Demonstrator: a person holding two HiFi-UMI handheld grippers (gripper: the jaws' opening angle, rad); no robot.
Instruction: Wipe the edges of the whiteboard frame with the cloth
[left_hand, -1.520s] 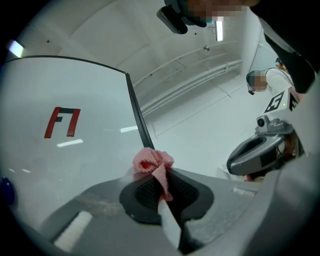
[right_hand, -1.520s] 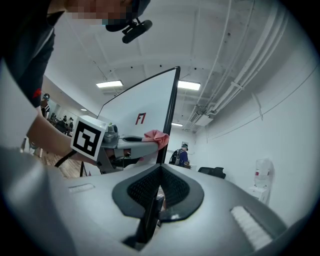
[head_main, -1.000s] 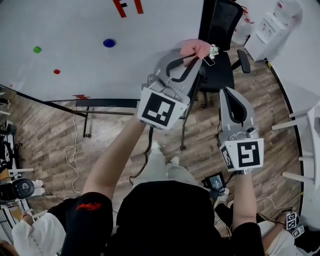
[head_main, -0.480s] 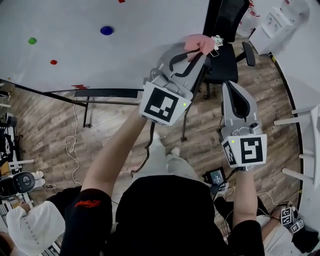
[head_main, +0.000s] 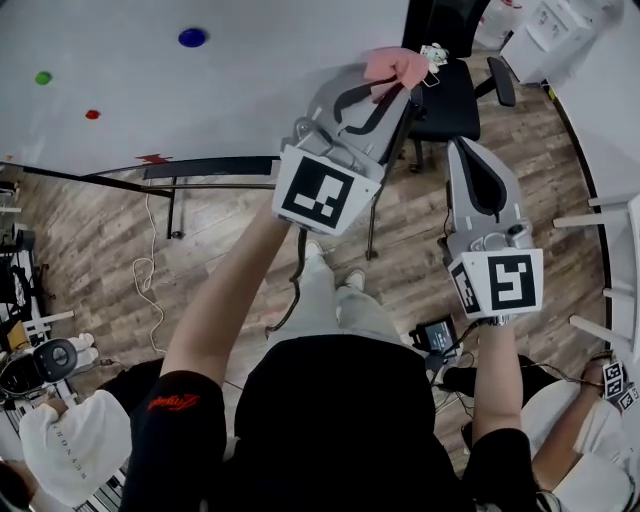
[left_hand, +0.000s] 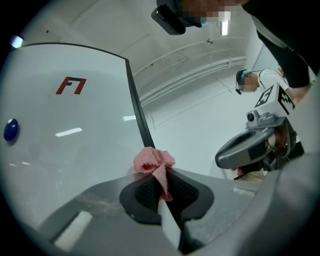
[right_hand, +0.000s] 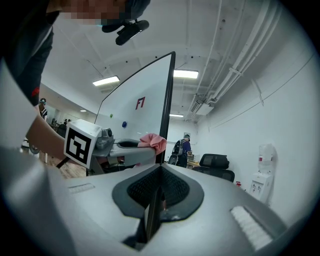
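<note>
Up by the whiteboard frame (left_hand: 138, 109) edge, the cloth (left_hand: 152, 161), pinched by the left gripper (left_hand: 161, 174) (right gripper (right_hand: 159, 172) closed, empty), could get dragged loose by friction.

The left gripper (left_hand: 162, 181) has its jaws closed on a pink cloth (left_hand: 152, 161), which bunches at their tips where the whiteboard's (left_hand: 65, 130) dark frame edge (left_hand: 137, 112) ends. A blue magnet (left_hand: 10, 129) sits at far left. The right gripper (left_hand: 250, 147) shows at right.
</note>
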